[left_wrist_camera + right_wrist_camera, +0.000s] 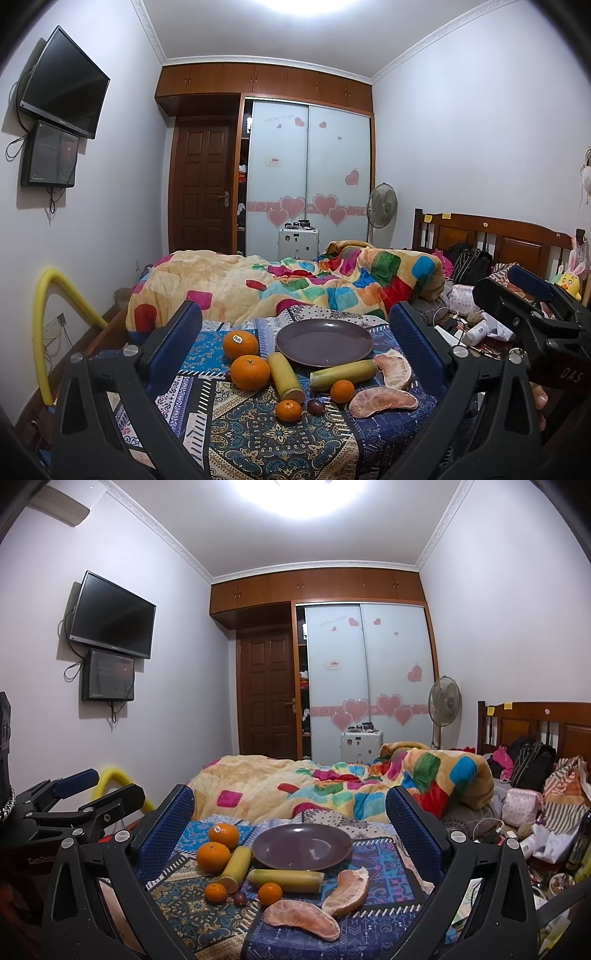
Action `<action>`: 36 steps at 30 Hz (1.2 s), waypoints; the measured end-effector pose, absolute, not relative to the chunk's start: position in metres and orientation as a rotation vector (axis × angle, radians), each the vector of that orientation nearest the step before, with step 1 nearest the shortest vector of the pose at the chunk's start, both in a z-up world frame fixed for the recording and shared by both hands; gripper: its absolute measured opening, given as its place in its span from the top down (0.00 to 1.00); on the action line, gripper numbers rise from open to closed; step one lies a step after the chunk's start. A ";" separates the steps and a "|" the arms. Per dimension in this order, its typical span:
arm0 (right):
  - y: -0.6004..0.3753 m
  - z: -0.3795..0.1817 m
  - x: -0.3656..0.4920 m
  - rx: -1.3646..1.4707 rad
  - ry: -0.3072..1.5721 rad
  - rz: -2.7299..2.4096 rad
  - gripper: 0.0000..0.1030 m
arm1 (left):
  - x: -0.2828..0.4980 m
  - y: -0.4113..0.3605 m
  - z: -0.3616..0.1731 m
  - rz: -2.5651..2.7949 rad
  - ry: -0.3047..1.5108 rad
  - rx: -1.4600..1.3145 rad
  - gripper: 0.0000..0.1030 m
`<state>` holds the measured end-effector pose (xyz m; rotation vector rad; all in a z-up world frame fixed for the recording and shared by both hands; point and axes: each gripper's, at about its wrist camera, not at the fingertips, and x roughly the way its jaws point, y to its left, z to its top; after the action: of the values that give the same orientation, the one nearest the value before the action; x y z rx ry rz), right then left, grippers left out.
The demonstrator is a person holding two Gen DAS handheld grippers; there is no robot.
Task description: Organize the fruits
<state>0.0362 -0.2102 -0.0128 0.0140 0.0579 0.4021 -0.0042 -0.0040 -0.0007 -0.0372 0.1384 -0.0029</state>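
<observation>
An empty purple plate (324, 341) (302, 845) sits at the back of the patterned cloth. In front of it lie two big oranges (250, 372) (213, 856), two yellow-green cane pieces (285, 376) (285, 880), two small tangerines (288, 410) (270, 893), a small dark fruit (316, 406) (240, 898) and two peeled pomelo segments (382, 400) (301, 919). My left gripper (295, 314) (99, 788) hovers open before the fruit, holding nothing. Beside it, to the right, my right gripper (290, 797) (513, 288) is also open and holds nothing.
The cloth-covered table (258, 443) stands against a bed with a colourful quilt (295, 284). Bags, cables and bottles clutter the right side (535, 830). A yellow foam tube (44, 332) arches at the left by the wall.
</observation>
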 end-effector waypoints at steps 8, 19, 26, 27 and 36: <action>-0.209 -0.016 0.039 0.015 0.062 0.402 0.00 | -0.003 -0.005 -0.004 -0.009 0.149 -0.038 0.00; -0.213 -0.043 0.073 -0.005 0.156 0.311 0.00 | 0.025 0.013 -0.024 0.019 0.260 -0.057 0.00; -0.230 -0.072 0.112 -0.108 0.292 0.222 0.00 | 0.061 0.038 -0.054 0.035 0.407 -0.106 0.00; -0.232 -0.076 0.117 -0.123 0.312 0.214 0.00 | 0.066 0.042 -0.057 0.042 0.426 -0.106 0.00; -0.238 -0.109 0.162 -0.178 0.521 0.253 0.00 | 0.118 0.068 -0.095 0.063 0.611 -0.104 0.07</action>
<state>0.1623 -0.2381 -0.1092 -0.1778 0.5207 0.2532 0.1182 0.0679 -0.0954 -0.1040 0.6110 0.0635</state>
